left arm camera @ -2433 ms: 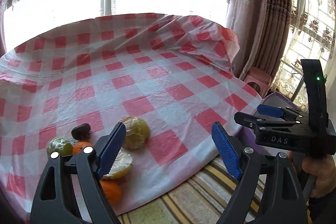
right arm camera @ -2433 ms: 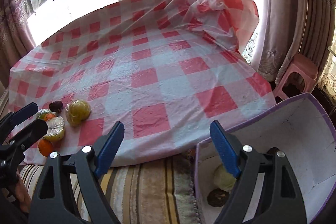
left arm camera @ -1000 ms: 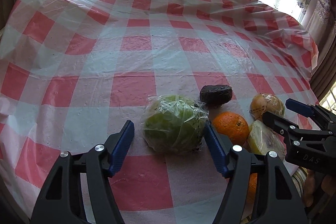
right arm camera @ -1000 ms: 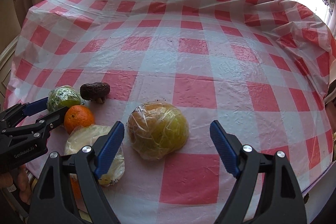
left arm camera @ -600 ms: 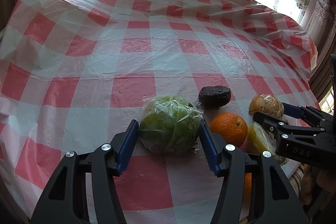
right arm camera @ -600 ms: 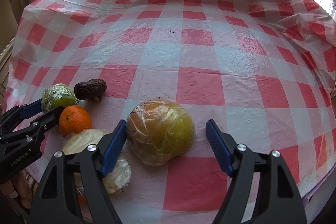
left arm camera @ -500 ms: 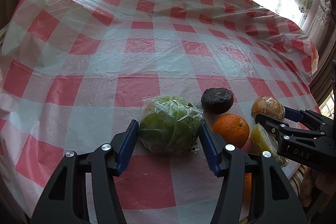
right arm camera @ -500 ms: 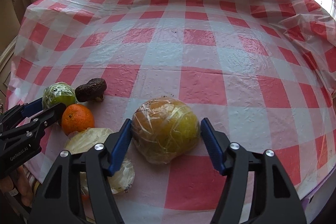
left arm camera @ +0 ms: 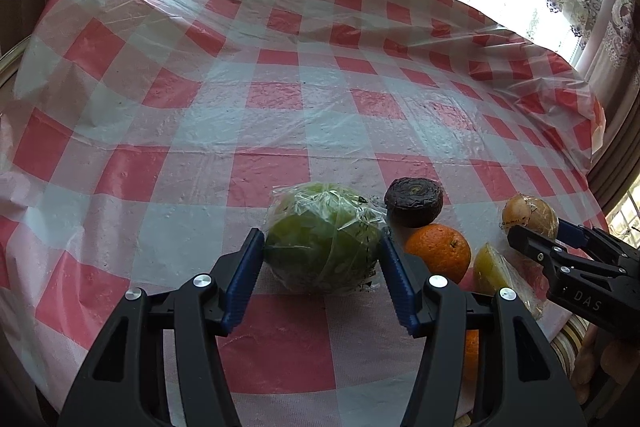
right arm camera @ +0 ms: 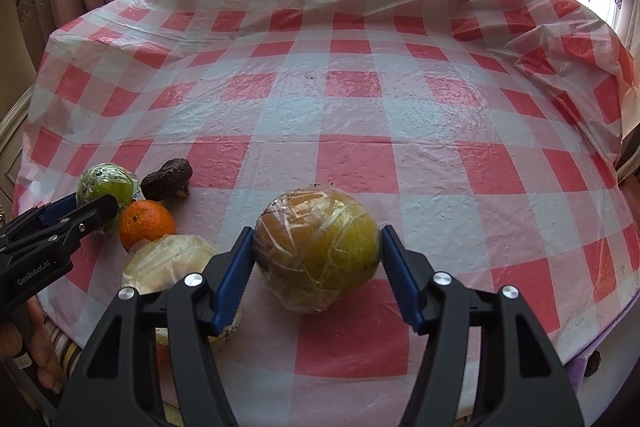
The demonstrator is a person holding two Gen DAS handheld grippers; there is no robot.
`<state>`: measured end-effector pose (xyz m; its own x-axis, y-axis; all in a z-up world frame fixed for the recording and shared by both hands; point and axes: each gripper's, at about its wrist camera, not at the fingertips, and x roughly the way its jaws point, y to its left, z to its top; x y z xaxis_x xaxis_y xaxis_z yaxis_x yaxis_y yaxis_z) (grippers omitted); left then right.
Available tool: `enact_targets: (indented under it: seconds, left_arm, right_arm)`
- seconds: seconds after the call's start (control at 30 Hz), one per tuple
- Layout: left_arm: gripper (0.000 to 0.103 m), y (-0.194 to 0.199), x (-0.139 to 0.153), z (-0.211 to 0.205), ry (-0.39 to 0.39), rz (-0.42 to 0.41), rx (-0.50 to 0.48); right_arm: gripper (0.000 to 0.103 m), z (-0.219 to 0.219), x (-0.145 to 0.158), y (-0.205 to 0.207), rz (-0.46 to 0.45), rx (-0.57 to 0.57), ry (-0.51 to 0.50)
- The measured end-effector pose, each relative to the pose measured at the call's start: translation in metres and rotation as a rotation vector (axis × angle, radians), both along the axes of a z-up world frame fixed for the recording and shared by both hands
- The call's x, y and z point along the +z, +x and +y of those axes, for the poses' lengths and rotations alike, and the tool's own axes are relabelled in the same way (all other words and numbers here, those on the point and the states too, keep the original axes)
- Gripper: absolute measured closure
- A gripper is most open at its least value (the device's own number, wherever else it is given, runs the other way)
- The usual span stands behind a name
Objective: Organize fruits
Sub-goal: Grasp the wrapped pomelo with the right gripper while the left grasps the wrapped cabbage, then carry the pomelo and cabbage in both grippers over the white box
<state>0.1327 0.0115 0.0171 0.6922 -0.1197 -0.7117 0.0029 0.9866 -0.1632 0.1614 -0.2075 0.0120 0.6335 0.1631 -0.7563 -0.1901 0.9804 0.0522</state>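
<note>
My left gripper [left arm camera: 322, 269] is shut on a green fruit wrapped in clear film [left arm camera: 323, 237], held just above the checked cloth; it also shows in the right wrist view [right arm camera: 105, 185]. My right gripper [right arm camera: 317, 269] is shut on a yellow-orange wrapped fruit [right arm camera: 317, 253], seen small in the left wrist view [left arm camera: 530, 215]. Between them lie an orange [left arm camera: 438, 251] [right arm camera: 147, 223], a dark wrinkled fruit [left arm camera: 414, 201] [right arm camera: 168, 179] and a pale wrapped fruit piece [right arm camera: 170, 263] [left arm camera: 498, 273].
The red-and-white checked plastic tablecloth [right arm camera: 352, 99] covers the table to the window. A second orange [left arm camera: 472, 351] sits near the table's front edge. A purple box edge [right arm camera: 588, 363] shows low at the right. Curtains hang on both sides.
Both grippers came from the table's edge to the fruit pile. Each closed its jaws around a wrapped fruit, and both fruits now sit slightly higher in view.
</note>
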Motion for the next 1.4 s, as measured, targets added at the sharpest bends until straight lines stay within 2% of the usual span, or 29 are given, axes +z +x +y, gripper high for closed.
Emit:
enact_targets:
  seconds: [0.37, 0.87, 1.07, 1.4]
  left_arm:
    - [0.047, -0.01, 0.018, -0.007, 0.042, -0.055, 0.0]
    - [0.047, -0.022, 0.04, -0.036, 0.056, -0.088, -0.063]
    - [0.047, -0.026, 0.047, -0.06, 0.063, -0.098, -0.117]
    - [0.047, -0.034, 0.047, -0.127, 0.079, -0.092, -0.263]
  right_arm:
    - [0.04, -0.02, 0.008, -0.015, -0.024, -0.04, 0.017]
    - [0.04, -0.05, 0.021, -0.043, -0.042, -0.079, 0.052]
    - [0.04, -0.071, 0.028, -0.059, -0.056, -0.1, 0.062]
    - [0.04, -0.134, 0.028, -0.085, -0.052, -0.202, 0.064]
